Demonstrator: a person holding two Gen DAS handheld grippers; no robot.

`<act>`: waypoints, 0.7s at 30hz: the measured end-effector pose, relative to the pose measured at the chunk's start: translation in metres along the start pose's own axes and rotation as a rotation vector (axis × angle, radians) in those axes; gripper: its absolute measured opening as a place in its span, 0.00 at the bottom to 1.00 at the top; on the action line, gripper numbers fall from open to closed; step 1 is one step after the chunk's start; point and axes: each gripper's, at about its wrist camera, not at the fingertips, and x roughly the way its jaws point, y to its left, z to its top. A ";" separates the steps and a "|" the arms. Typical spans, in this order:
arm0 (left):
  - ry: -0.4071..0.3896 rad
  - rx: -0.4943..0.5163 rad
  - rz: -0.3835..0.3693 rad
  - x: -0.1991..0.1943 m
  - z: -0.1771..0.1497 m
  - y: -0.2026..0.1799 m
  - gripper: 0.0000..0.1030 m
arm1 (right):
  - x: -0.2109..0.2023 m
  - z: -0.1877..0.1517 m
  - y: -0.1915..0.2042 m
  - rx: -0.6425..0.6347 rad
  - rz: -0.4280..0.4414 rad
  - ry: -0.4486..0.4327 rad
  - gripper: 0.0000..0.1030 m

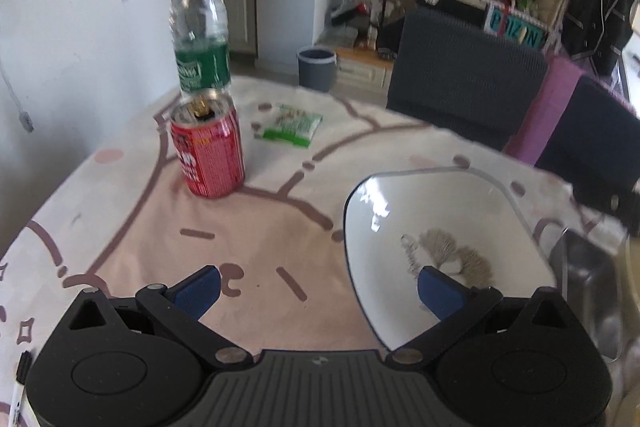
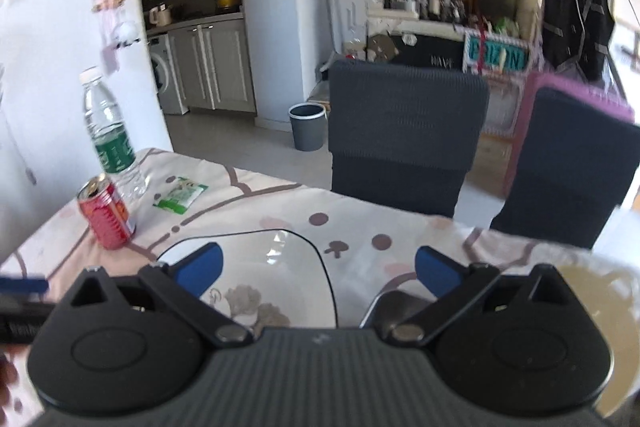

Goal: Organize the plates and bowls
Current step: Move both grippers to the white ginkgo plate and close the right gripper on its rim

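Note:
A white rounded-square plate [image 1: 440, 223] with a grey flower print lies on the pink tablecloth; the right wrist view shows the same plate [image 2: 280, 267] low and left of centre. My left gripper [image 1: 320, 287] hangs open, its right finger over the plate's near part and its left finger over bare cloth. A metal bowl [image 1: 588, 291] sits just right of the plate. My right gripper [image 2: 318, 271] is open above the plate's right edge and a metal bowl [image 2: 394, 303]. A pale yellowish dish [image 2: 596, 303] shows at the right, blurred.
A red can [image 1: 210, 151] and a clear water bottle [image 1: 200, 27] stand at the table's far left, with a green snack packet [image 1: 290, 125] beside them. Two dark chairs [image 2: 404, 131] stand along the table's far edge. A grey bin [image 2: 307, 125] sits on the floor.

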 end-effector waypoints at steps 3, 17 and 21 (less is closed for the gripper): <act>0.040 0.003 -0.020 0.012 0.000 0.006 1.00 | 0.016 -0.002 -0.007 0.046 0.038 0.051 1.00; 0.088 -0.082 -0.200 0.036 0.007 0.029 1.00 | 0.097 0.001 -0.009 0.105 0.037 0.289 0.38; 0.061 -0.158 -0.250 0.036 0.008 0.041 1.00 | 0.109 -0.007 -0.010 0.122 0.028 0.315 0.30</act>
